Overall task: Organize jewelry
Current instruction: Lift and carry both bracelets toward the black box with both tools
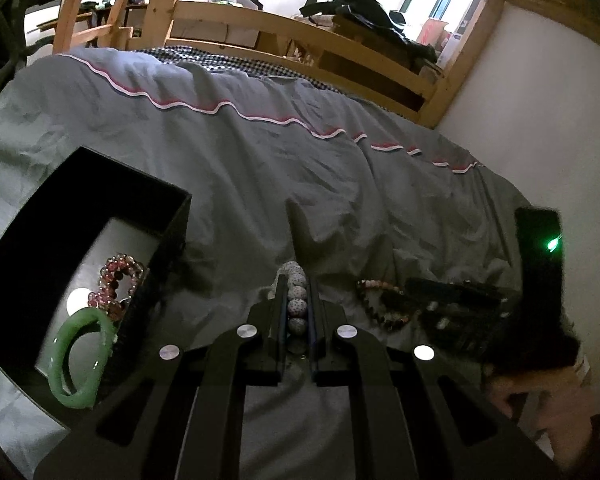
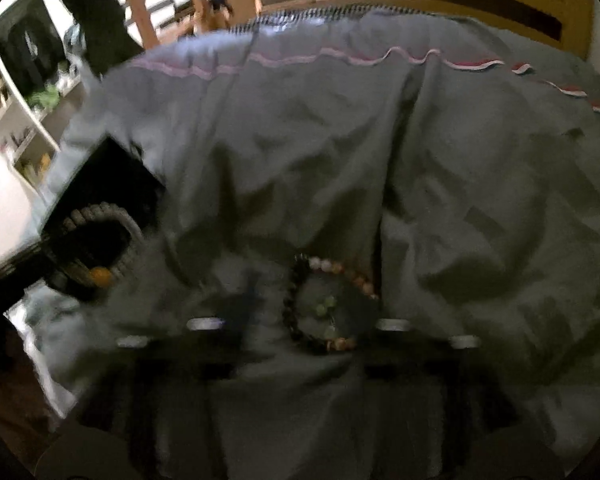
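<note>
Left gripper (image 1: 298, 304) jaws clamp white bead bracelet (image 1: 297, 300) beside black box (image 1: 156, 264).

Grey quilt (image 1: 260, 168) edged with a wavy pink-and-white trim (image 1: 236, 110). Black box (image 1: 100, 200) holding a jade-green bangle (image 1: 80, 360) and pink translucent beads (image 1: 116, 280). White speckled beads (image 1: 298, 300) between black fingers. Mixed brown, black and pale pink bracelet (image 2: 324, 304). Honey-coloured wooden frame (image 1: 300, 28).

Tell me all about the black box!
The black box sits open on the grey bed cover, to the left of the left gripper. It looks like stiff card with tall dark walls and a pale floor. Inside lie a green bangle and a pink bead bracelet, touching each other.
</note>
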`<control>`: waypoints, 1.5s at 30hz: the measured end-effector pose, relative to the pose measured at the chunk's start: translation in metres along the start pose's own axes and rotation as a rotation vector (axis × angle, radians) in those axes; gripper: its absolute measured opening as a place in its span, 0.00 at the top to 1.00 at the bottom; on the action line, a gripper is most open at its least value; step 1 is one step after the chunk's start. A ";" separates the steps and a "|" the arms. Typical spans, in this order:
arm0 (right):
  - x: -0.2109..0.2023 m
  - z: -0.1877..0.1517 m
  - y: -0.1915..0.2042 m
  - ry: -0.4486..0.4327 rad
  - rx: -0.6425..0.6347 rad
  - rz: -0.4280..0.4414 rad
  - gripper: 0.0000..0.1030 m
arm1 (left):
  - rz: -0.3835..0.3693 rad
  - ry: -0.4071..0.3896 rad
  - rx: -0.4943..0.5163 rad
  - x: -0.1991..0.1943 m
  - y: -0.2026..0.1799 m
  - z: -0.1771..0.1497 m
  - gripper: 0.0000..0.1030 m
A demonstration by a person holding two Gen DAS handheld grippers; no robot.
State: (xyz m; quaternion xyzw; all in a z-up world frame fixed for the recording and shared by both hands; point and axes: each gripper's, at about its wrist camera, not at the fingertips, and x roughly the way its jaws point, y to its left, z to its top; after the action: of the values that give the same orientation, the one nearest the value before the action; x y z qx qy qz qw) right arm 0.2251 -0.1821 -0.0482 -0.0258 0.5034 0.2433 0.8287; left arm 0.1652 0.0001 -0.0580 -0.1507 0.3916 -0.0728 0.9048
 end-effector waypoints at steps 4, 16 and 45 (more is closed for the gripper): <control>0.021 -0.004 0.006 0.083 -0.041 -0.044 0.66 | -0.004 -0.004 -0.001 -0.002 0.000 0.002 0.92; -0.008 0.010 -0.005 -0.051 0.098 0.119 0.84 | 0.004 -0.019 -0.024 -0.020 0.009 0.006 0.92; -0.087 0.044 0.096 -0.312 0.049 0.240 0.84 | 0.135 -0.141 -0.125 -0.085 0.055 0.021 0.92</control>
State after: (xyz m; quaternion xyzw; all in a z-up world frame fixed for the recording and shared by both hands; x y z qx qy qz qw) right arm 0.1878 -0.1178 0.0661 0.0926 0.3740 0.3290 0.8621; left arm 0.1231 0.0780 -0.0040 -0.1848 0.3402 0.0237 0.9217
